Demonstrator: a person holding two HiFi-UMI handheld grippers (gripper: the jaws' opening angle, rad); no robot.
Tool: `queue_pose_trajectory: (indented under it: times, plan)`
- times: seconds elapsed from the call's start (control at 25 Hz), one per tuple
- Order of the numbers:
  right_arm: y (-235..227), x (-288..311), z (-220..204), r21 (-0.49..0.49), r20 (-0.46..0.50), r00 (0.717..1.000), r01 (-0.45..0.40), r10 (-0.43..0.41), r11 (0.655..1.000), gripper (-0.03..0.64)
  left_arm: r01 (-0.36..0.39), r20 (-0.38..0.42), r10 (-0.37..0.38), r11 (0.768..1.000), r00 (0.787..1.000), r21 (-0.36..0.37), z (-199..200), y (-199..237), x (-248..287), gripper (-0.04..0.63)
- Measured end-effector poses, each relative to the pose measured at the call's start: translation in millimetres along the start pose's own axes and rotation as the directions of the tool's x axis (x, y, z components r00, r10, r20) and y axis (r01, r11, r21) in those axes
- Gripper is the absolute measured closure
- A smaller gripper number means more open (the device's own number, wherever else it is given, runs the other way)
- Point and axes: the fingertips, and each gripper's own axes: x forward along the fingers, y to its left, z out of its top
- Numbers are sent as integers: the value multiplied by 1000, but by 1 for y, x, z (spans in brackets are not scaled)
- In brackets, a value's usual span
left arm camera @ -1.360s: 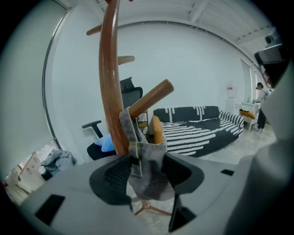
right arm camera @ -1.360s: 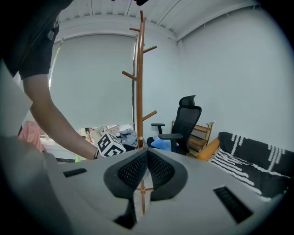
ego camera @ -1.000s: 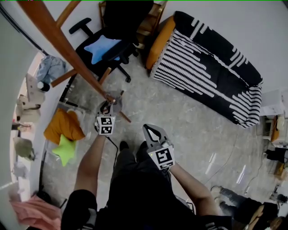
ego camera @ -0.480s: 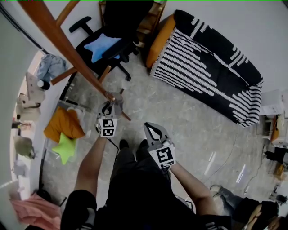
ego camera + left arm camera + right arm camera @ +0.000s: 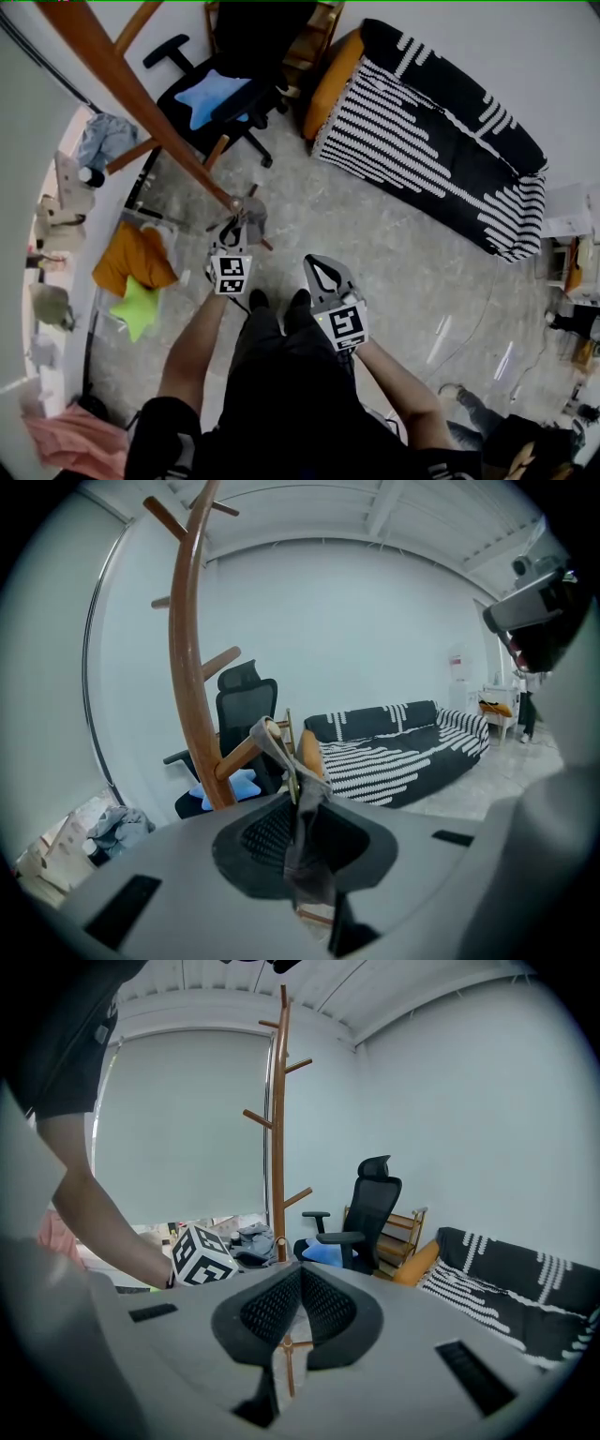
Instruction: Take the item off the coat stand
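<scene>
Room with grey floor (image 5: 375,253), striped sofa (image 5: 441,122) at back. Left gripper (image 5: 302,803) jaws pinch grey cloth (image 5: 281,750). Cloth runs up and forward from jaws, hooked over tip of low peg (image 5: 234,755) of coat stand (image 5: 187,667). Peg slants upward, so pull probably up along it. Right gripper (image 5: 302,1269) jaws pressed together, empty, farther from the stand.

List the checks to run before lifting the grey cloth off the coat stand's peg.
1. Left hand-held gripper shut on the grey cloth: ok.
2. Cloth's top draped over the tip of the low peg on the coat stand: ok, ready to lift.
3. Right hand-held gripper empty, jaws together, clear of the stand: ok.
4. Cloth free of snags on the peg: cannot tell.
5. Room to pull away from the office chair behind the stand: cannot tell.
</scene>
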Motion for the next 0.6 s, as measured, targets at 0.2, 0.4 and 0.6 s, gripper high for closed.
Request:
queue_pose_trajectory:
  times: [0.2,0.4,0.6]
  plan:
    - [-2,-8,3,4,4,1000,5,-5,1000,598,13,13,-13,1000,1000,1,11,-6,-9,531]
    - [-5,-16,12,12,15,1000,10,-11,1000,597,17,25,-17,1000,1000,5,25,-8,-22,531]
    - [-7,-26,23,11,31,999,10,-10,1000,597,20,53,-20,1000,998,5,47,-9,-42,531]
